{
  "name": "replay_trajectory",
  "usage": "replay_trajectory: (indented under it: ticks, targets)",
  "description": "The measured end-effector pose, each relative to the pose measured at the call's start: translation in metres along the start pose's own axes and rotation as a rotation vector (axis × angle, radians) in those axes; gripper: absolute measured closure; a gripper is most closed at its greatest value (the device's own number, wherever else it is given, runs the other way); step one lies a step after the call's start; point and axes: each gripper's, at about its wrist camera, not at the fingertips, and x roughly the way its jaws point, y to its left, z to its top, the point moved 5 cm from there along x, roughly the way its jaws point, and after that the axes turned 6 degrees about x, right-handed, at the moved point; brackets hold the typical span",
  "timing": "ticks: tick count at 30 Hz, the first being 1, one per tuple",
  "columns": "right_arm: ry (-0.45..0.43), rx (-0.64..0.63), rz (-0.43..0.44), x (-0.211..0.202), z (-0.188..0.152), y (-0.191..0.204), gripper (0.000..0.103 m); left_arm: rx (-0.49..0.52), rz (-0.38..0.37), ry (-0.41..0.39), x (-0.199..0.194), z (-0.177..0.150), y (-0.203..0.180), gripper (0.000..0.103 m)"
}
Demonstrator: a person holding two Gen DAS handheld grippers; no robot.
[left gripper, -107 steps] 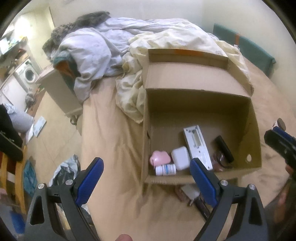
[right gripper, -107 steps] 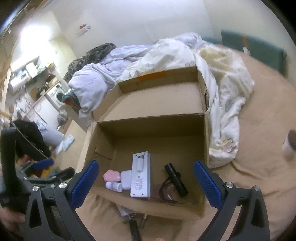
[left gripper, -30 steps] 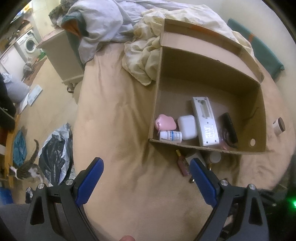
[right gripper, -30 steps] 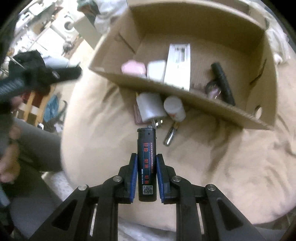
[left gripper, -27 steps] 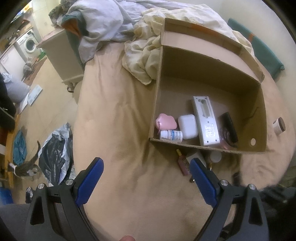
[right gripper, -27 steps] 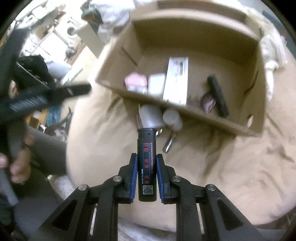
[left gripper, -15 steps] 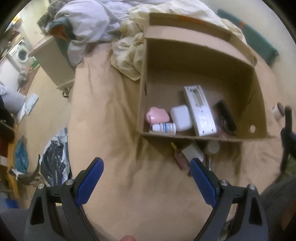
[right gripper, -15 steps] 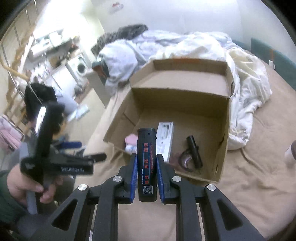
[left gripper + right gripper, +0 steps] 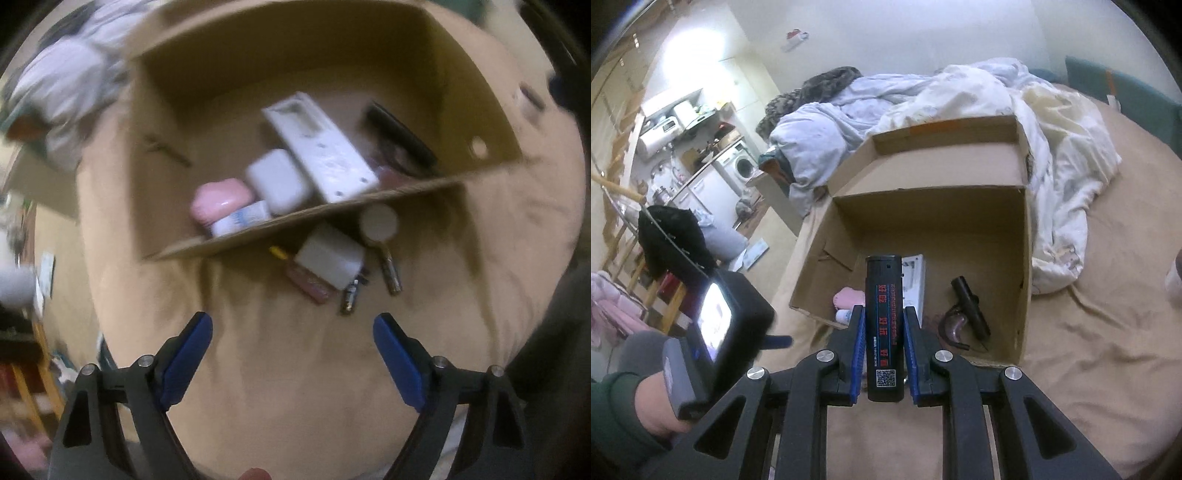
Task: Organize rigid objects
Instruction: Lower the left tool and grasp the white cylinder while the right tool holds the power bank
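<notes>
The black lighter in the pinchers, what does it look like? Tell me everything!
The black lighter is a slim, boxy stick that looks like shiny plastic. Red characters run down its front, and a small white code square sits near the bottom end. It points straight away from the camera, towards the open cardboard box on the bed. The right gripper has its blue-padded jaws shut on the lighter's two sides; nothing else touches it.
</notes>
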Motion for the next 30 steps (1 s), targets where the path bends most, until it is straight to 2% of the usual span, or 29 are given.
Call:
replay_trajectory:
  ticks: [8, 12, 15, 17, 20, 24, 30]
  targets:
    - [0.008, 0.037, -0.013, 0.003, 0.004, -0.009, 0.082, 0.147, -0.003, 0.053, 0.031, 0.029, -0.025, 0.018]
    - [0.015, 0.043, -0.006, 0.002, 0.003, -0.011, 0.082, 0.14, -0.019, 0.087, 0.047, 0.035, -0.027, 0.019]
    - [0.021, 0.045, -0.001, 0.003, 0.004, -0.012, 0.082, 0.141, -0.007, 0.095, 0.054, 0.038, -0.026, 0.026]
    - [0.028, 0.045, -0.001, 0.005, 0.003, -0.012, 0.082, 0.144, -0.003, 0.093, 0.057, 0.04, -0.026, 0.039]
    - [0.038, 0.044, -0.007, 0.007, 0.003, -0.013, 0.082, 0.16, -0.01, 0.08, 0.059, 0.043, -0.03, 0.048]
    - [0.059, 0.053, -0.024, 0.012, 0.001, -0.016, 0.082, 0.188, 0.009, 0.073, 0.06, 0.046, -0.044, 0.048]
    - [0.068, 0.066, -0.035, 0.013, 0.0, -0.02, 0.082, 0.138, -0.007, 0.075, 0.052, 0.039, -0.035, 0.048]
